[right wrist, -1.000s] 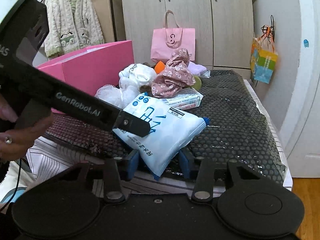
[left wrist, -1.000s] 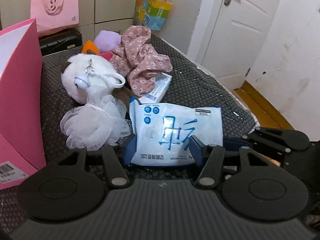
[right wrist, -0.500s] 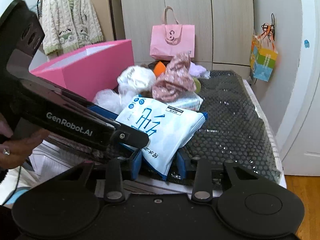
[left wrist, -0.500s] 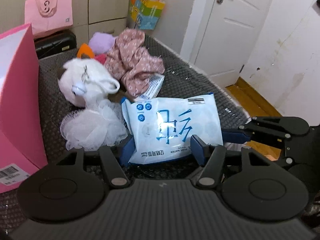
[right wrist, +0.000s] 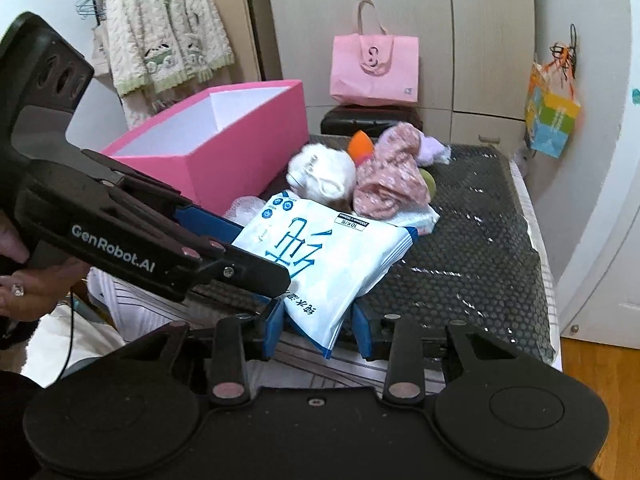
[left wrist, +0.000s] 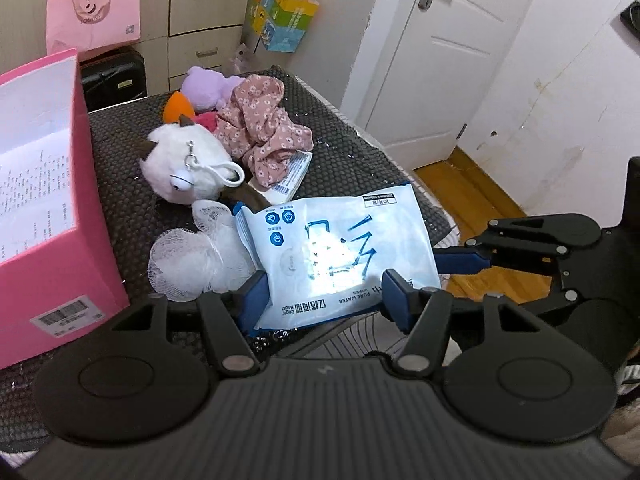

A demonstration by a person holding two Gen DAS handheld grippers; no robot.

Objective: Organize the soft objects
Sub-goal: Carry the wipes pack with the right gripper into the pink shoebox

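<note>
Both grippers had lifted the soft white-and-blue plastic pack of wet wipes off the black bumpy mat since a second before. Left gripper held its near edge — jaws part open, just widening. Right gripper pinched a corner between its blue pads, jaws just narrowing.

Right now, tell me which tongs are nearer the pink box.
Left. The left tongs hold the wipes pack on the side toward the pink box; the right tongs hold its far side, away from the box.
</note>
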